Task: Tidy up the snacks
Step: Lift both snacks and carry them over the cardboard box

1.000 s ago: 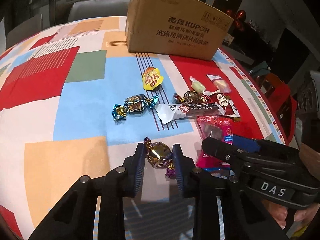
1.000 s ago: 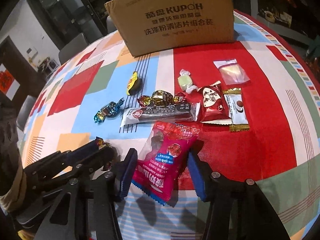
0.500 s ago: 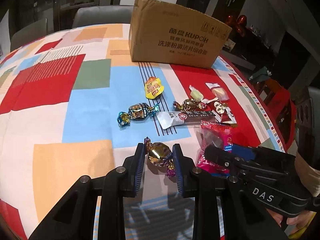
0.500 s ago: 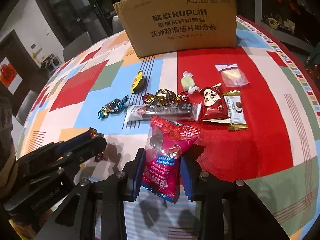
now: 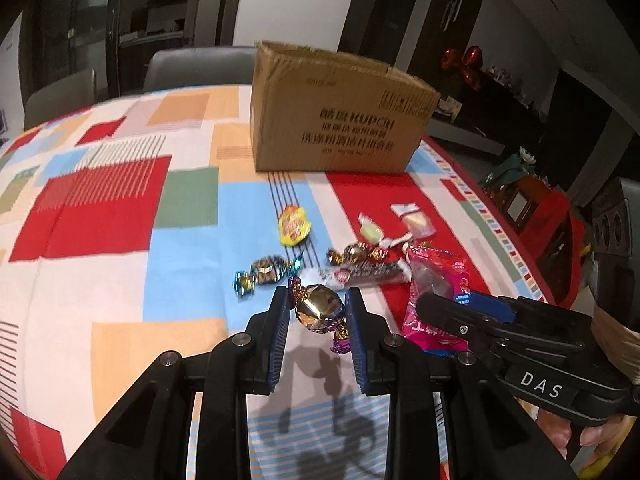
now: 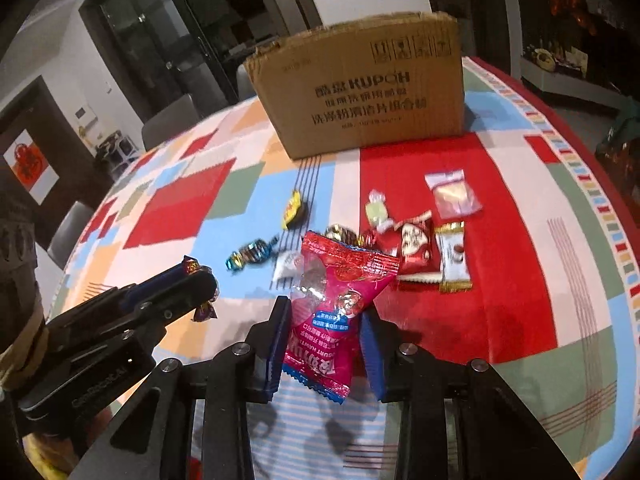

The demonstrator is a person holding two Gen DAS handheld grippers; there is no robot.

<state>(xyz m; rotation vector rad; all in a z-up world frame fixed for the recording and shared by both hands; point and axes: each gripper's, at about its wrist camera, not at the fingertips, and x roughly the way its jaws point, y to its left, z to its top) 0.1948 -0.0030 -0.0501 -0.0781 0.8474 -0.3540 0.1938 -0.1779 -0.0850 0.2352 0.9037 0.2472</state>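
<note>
The left gripper (image 5: 316, 312) is closed on a gold candy (image 5: 319, 309), its two pads pressing the foil wrapper from either side; the candy's shadow falls on the tabletop (image 5: 120, 264) below it, so it seems to be clear of the cloth. The right gripper (image 6: 325, 334) is clamped on a pink packet (image 6: 334, 300), which stands up between its pads with the torn-edge top pointing away. The two grippers sit side by side, the right one just right of the left.

Ahead of both lie the other snacks on the tabletop: a blue-ended candy (image 5: 265, 275) just ahead and left of the left gripper, a dark bar (image 5: 364, 275) straight ahead, a yellow packet (image 5: 294, 225) further out, and a red packet (image 6: 416, 247) and white sachet (image 6: 454, 257) ahead and right of the right gripper. Beyond them all stands a box (image 5: 340, 128).
</note>
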